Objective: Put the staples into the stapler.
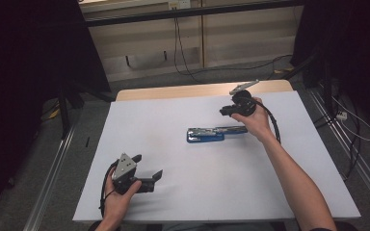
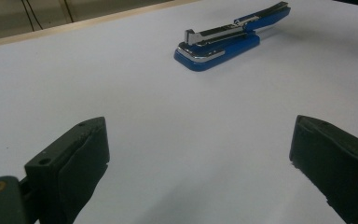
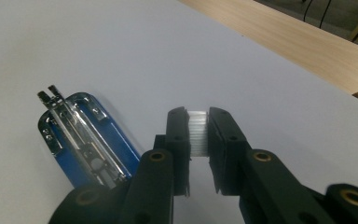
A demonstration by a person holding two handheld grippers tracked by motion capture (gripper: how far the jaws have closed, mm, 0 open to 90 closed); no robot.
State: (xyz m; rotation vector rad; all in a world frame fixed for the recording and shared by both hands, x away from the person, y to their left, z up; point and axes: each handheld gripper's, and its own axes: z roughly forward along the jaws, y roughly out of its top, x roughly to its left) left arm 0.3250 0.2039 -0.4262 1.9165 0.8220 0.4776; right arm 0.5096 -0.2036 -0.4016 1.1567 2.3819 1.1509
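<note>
Right tool [image 3: 198,133]: clenched on a small white strip of staples [image 3: 198,132], just beside the blue stapler [image 1: 215,133].
Left tool [image 1: 147,166]: released, well apart from stapler.

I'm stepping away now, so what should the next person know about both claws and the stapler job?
Right claw: shut on a strip of staples, held above the table beside the stapler.
Left claw: open, holding nothing, low over the white table.
Stapler: blue, lying opened out mid-table, its tray exposed.
Done: staples picked up.
Left: probably load the strip into the tray and close the stapler.
</note>
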